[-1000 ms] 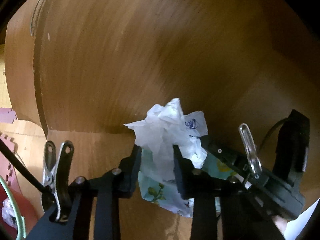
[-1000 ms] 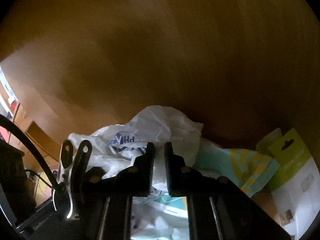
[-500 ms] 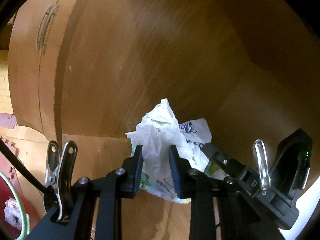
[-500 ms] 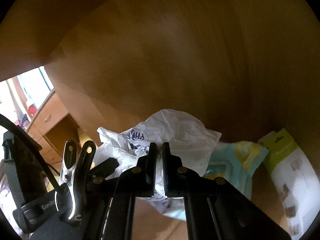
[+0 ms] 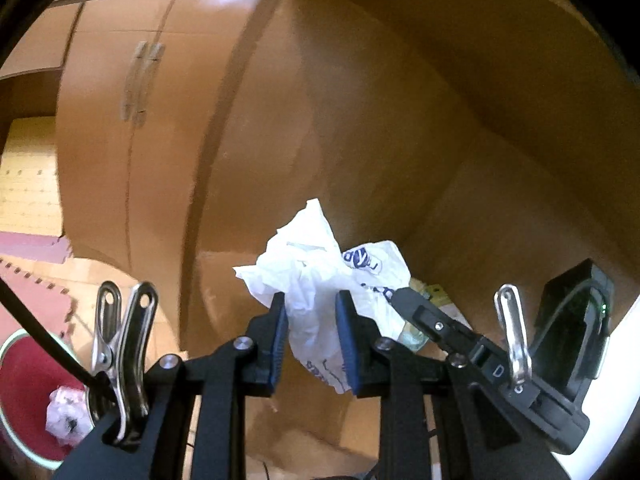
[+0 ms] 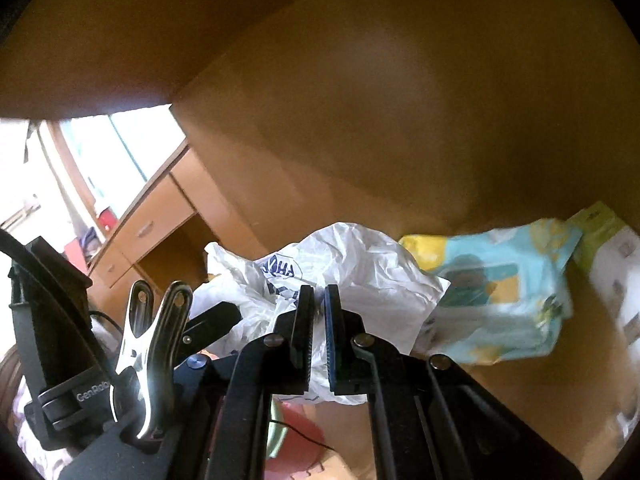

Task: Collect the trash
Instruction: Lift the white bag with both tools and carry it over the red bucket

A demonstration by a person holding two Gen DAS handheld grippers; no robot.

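Note:
A crumpled white plastic bag with blue print [image 5: 320, 272] is held by both grippers inside a brown wooden cabinet. My left gripper [image 5: 311, 308] is shut on the bag's lower part. My right gripper [image 6: 316, 300] is shut on the same bag [image 6: 360, 268] and also shows in the left wrist view [image 5: 404, 300] at the bag's right side. The bag hangs off the shelf floor. A red bin with a pale green rim [image 5: 24, 396] sits at the lower left with crumpled trash [image 5: 64, 412] in it.
A light blue and yellow wipes pack [image 6: 496, 292] lies on the cabinet floor to the right. A green and white box [image 6: 608, 256] stands beyond it. Cabinet doors with handles [image 5: 140, 80] are at the left. Drawers [image 6: 148, 236] show outside.
Both grippers have pulled back out of the cabinet with the bag. The wipes pack has stayed behind on the cabinet floor. The red bin has come into view at the lower left.

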